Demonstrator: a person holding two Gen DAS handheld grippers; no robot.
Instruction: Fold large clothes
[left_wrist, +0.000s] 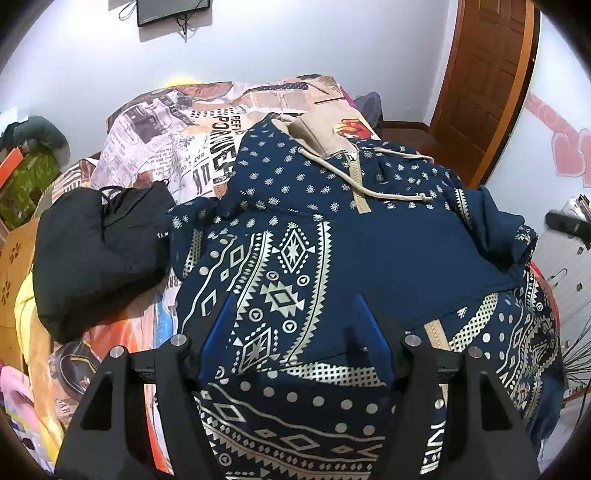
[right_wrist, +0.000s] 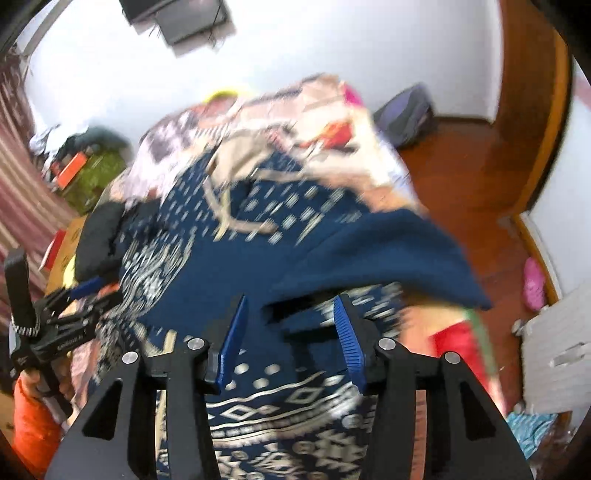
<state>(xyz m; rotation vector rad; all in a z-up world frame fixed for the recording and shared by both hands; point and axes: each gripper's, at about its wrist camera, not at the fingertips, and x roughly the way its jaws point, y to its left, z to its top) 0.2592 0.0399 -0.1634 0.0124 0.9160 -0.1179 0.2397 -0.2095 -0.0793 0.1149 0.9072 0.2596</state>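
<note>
Hoodie (left_wrist: 332, 236), soft navy knit, cream geometric print

Matt navy cloth hoodie (left_wrist: 369, 236) with shiny printed pattern; glossy wooden door (left_wrist: 487, 85)

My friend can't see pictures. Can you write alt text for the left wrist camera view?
A navy patterned hoodie lies spread on a bed with a newspaper-print cover, the left gripper open just above it. A black garment sits bundled beside the hoodie.
</note>
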